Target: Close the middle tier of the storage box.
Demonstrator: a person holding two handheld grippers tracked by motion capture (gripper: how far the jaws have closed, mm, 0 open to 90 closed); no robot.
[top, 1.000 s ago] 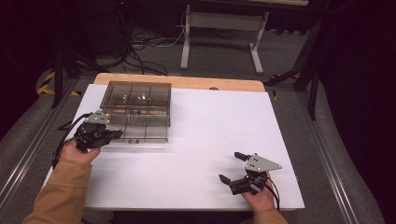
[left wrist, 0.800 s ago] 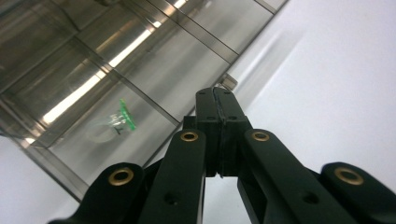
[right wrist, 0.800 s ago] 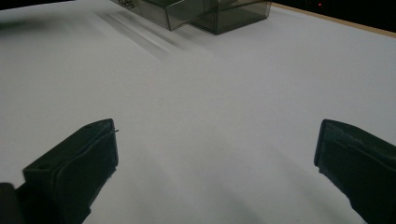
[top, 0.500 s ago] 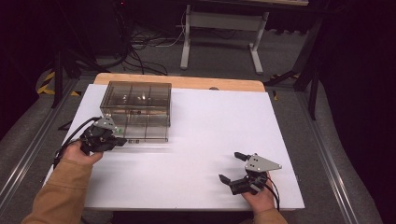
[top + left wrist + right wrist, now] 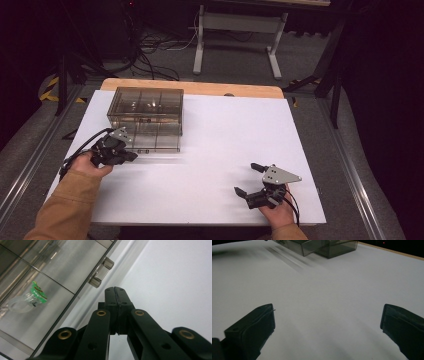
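Note:
A smoky clear plastic compartment box (image 5: 145,117) stands at the table's far left. My left gripper (image 5: 131,156) lies at the box's near left corner, jaws pressed together with nothing between them. In the left gripper view its tips (image 5: 115,289) sit just short of the box's front latch (image 5: 101,272), not touching it. A small green item in a clear bag (image 5: 35,293) shows through the box wall (image 5: 62,270). My right gripper (image 5: 247,178) rests near the table's front right, jaws wide apart and empty. Its two pads (image 5: 254,325) frame bare white table.
The white table top (image 5: 230,135) has a wooden strip along its far edge (image 5: 200,89). A desk frame and cables stand on the floor beyond it. In the right gripper view the box (image 5: 322,246) is far off at the top.
My left gripper has slid a little toward the near side and to the right, along the box's front. The right gripper has stayed put.

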